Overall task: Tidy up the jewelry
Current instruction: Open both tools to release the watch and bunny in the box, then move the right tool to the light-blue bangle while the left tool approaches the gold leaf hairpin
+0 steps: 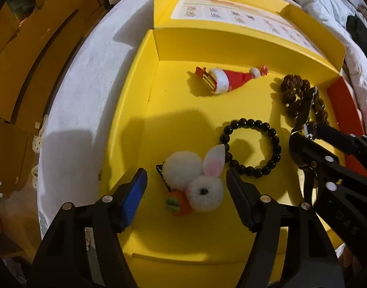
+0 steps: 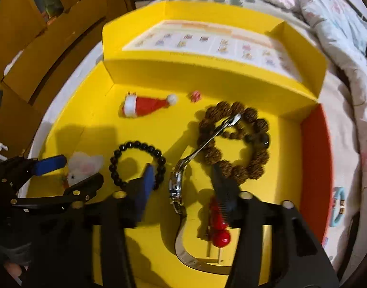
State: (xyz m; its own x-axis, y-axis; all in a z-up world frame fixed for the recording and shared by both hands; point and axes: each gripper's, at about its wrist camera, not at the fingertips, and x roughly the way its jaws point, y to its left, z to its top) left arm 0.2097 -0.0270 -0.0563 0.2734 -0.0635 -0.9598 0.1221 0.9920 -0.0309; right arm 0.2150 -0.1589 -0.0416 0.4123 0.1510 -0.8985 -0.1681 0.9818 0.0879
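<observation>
- Right wrist view: your wristwatch [image 2: 177,187] lies on its side on the floor of the yellow box [image 2: 291,144], one end of its metal strap resting across the brown seed-bead bracelet [image 2: 233,144], the other curling toward the near wall.
- Your right gripper [image 2: 181,180] stands over the watch with its jaws apart, one on each side of the case; neither pad presses on it.
- Just right of the watch, a red-ball hair clip [image 2: 219,225] lies partly under the right jaw.
- The black bead bracelet [image 2: 136,165] lies flat to the left of the watch, apart from it.
- Left wrist view: your left gripper [image 1: 187,189] has its jaws open around the white bunny pom-pom clip [image 1: 197,180], which rests on the box floor; the pads do not touch it.
- The bunny's ear sits against the black bead bracelet [image 1: 251,147].
- A Santa-hat clip [image 1: 227,79] lies near the far wall, well apart from the rest.
- The box's lid [image 1: 219,4] stands open behind, a printed sheet inside it.
- The box sits on a bed with white bedding [image 1: 87,84].
</observation>
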